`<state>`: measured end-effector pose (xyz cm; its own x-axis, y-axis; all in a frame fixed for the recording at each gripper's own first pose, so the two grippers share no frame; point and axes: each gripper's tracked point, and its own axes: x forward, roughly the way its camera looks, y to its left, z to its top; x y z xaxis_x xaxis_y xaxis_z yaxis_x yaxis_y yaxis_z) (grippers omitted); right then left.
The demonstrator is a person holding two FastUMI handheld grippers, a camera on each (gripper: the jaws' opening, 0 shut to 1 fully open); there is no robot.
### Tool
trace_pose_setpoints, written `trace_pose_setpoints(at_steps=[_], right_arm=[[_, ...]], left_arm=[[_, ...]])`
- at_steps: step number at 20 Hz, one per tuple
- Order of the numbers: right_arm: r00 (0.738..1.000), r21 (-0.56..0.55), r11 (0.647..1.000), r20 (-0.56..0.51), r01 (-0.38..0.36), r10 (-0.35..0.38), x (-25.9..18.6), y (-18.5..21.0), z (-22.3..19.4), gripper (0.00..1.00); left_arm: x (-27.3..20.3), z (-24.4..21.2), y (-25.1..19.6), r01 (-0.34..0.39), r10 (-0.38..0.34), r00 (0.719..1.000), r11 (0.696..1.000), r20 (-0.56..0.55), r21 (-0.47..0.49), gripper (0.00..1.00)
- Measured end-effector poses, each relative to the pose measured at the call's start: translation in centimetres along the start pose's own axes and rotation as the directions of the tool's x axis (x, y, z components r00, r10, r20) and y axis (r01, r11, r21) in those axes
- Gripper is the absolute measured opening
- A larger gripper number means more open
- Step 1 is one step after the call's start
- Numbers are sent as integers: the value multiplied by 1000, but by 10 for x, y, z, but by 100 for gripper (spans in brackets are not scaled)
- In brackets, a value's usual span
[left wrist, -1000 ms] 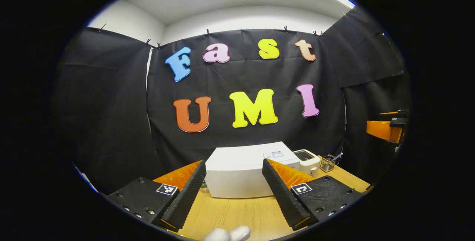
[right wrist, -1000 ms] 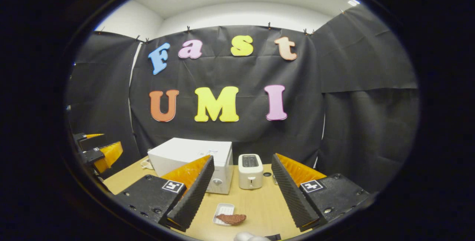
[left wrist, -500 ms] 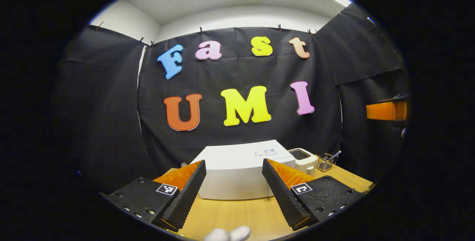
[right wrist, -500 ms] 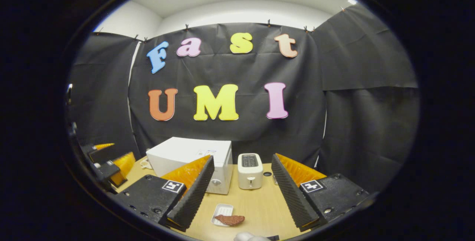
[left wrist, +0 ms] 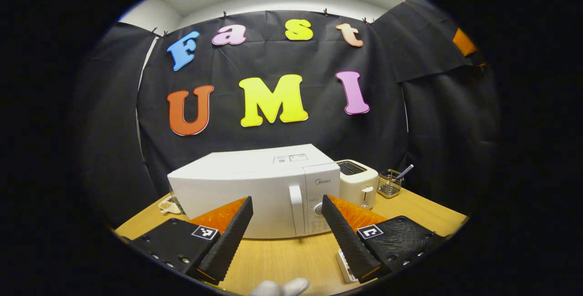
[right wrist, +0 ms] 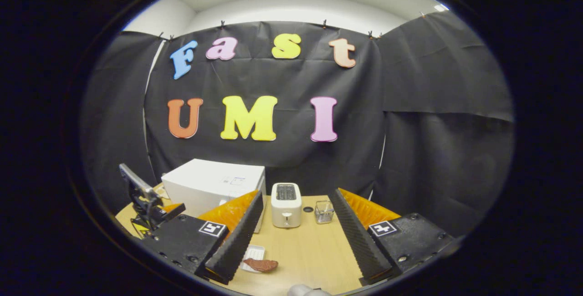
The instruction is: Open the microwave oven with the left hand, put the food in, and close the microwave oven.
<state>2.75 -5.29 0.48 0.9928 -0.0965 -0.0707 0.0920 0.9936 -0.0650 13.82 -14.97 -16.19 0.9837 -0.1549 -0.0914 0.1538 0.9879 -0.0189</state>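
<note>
Left gripper view puts the microwave (left wrist: 255,193) straight ahead of us on the table (left wrist: 287,257), its door shut and the handle (left wrist: 296,209) standing upright between our two fingers, though well beyond their tips. We hold the left gripper (left wrist: 287,241) wide apart and empty, with nothing touching either finger. Just right of the handle we see the control panel with its knob (left wrist: 319,209), partly hidden behind our right finger. A tray (left wrist: 345,266) edge peeks out low beside that same finger; we cannot tell from here what lies in it. Past the microwave to the right stands a toaster (left wrist: 359,188), and further right a wire basket (left wrist: 391,183) with a utensil sticking out.

From the right gripper view, we see the food (right wrist: 261,265), a brown piece, resting on the front of the white tray (right wrist: 253,254), close beside our left finger's tip and apart from it. The right gripper (right wrist: 296,252) is likewise spread wide and carries nothing. Ahead, between the fingers, the toaster (right wrist: 286,205) stands upright with the basket (right wrist: 324,211) just to its right. The microwave (right wrist: 214,186) sits to the left behind our left finger. At the far left edge we glimpse the other gripper's body (right wrist: 145,205), near the microwave's left end.
</note>
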Motion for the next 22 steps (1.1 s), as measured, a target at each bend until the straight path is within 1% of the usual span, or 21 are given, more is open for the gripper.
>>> trace_pose_setpoints(at_steps=[3,6,7,8,10,12,13,14,15,16,17,18,19,20,21,22], right_arm=[[1000,4,1000,-18,8,-8,3,2,-8,99],[999,-5,1000,-50,16,-16,7,0,-19,99],[998,-12,1000,-54,27,-28,8,-3,-21,92],[997,-22,999,-60,37,-39,8,-7,-24,92],[996,-27,998,-70,55,-56,8,-12,-30,100],[994,-23,997,-85,69,-71,8,-17,-34,100],[993,-21,997,-90,75,-76,9,-19,-36,96],[993,-19,997,-92,78,-79,9,-20,-36,100],[992,-20,997,-95,79,-81,10,-20,-38,96],[992,-21,997,-97,76,-78,10,-19,-38,95],[992,-24,997,-99,70,-72,11,-17,-39,100],[992,-28,997,-101,70,-72,12,-17,-40,100],[992,-29,997,-102,67,-70,12,-16,-42,100],[992,-30,997,-105,64,-67,12,-15,-42,100],[993,-30,998,-104,60,-63,13,-15,-43,96],[992,-33,998,-107,60,-63,13,-14,-43,100]], left_arm=[[41,-23,-10,-13,12,1000,1000,-29,-12,95],[76,-39,-15,-27,27,998,1000,-50,4,95],[86,-49,-16,-27,27,997,1000,-70,5,95],[92,-53,-16,-28,28,997,1000,-76,0,96],[99,-59,-14,-38,37,995,999,-88,-9,95],[105,-61,-14,-35,33,995,999,-90,-14,95],[105,-62,-12,-36,34,995,999,-93,-19,85],[106,-62,-13,-27,25,995,999,-92,-28,92],[108,-63,-12,-24,21,995,999,-98,-33,77],[110,-66,-18,5,-10,993,999,-117,-39,76],[109,-73,-20,15,-22,990,999,-137,-52,71],[115,-74,-16,-2,-5,990,999,-140,-53,55],[114,-75,-11,-2,-8,989,998,-150,-68,38],[114,-73,-10,-1,-13,989,996,-150,-93,29],[114,-73,-12,2,-16,990,995,-144,-98,29],[114,-75,-12,8,-21,988,996,-152,-86,25]])
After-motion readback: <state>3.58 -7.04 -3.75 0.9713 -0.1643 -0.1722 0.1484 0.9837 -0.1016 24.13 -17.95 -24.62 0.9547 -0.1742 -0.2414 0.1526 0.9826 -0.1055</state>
